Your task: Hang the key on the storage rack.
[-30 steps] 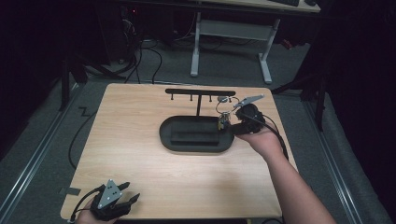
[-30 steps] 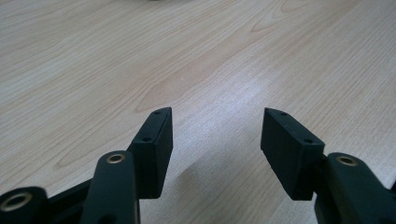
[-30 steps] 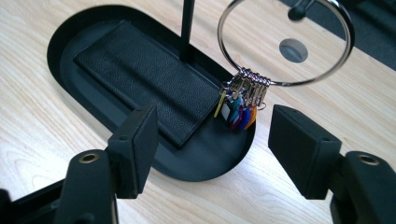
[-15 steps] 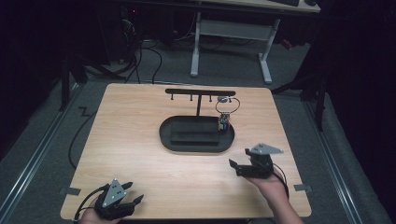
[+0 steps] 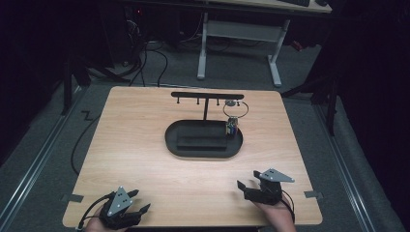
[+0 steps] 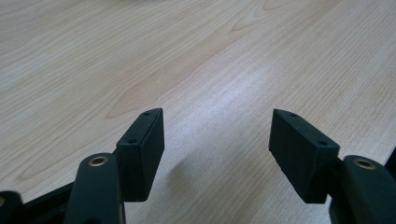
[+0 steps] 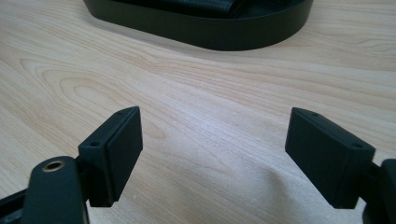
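From the high view, the keyring [image 5: 235, 104] hung from the right-hand peg of the black T-shaped stand [image 5: 207, 96], its small charm [image 5: 232, 127] dangling just above the right end of the oval base tray [image 5: 174, 145]; I judged the hanging itself done, since nothing else lay on the table [image 5: 135, 125] waiting to go up. My left gripper [image 5: 126, 211] sat at the near left corner and my right gripper [image 5: 252, 186] at the near right edge, both well apart from the stand and both empty. In the left gripper view, my left gripper [image 6: 217, 135] had its jaws spread wide over bare wood, with nothing between the pads [image 6: 149, 140]. In the right gripper view, my right gripper [image 7: 215, 140] was likewise wide apart and held nothing, its jaws having just been opening, and the dark rim of the base tray [image 7: 210, 35] lay ahead across a stretch of tabletop. As I read it, the work was essentially finished: the ring was on its peg, both my tools were free, and I could see nothing left but to rest my hands at the near edge.
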Demonstrator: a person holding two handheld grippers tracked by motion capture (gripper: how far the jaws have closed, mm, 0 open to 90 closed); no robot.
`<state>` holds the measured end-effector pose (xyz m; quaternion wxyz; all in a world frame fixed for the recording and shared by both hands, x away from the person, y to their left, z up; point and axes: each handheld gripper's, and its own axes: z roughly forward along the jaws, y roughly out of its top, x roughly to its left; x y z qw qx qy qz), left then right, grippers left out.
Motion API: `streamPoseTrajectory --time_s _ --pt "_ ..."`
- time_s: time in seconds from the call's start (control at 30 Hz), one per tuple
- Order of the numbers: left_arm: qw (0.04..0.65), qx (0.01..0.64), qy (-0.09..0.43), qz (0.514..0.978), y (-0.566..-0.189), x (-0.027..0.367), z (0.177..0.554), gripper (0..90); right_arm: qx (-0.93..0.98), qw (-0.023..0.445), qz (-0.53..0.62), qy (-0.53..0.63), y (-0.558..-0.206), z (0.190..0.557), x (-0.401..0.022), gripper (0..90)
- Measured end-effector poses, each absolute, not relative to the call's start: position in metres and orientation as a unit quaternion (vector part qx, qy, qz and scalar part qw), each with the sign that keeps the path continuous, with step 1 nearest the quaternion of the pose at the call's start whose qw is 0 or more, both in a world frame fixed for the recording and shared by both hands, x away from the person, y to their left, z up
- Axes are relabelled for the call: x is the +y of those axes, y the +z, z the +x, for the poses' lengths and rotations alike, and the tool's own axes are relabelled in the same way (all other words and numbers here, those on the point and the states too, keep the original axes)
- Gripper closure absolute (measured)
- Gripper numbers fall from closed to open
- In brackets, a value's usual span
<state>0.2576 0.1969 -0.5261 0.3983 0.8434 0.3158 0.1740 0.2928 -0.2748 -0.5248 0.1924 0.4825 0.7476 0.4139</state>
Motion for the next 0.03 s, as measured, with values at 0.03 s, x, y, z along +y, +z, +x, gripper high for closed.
streamPoseTrajectory --time_s 0.03 --pt "0.398 0.316 0.174 0.843 -0.5261 0.1969 0.2576 36.4 0.748 0.192 0.483 0.414 -0.5248 0.2928 -0.2748 19.2"
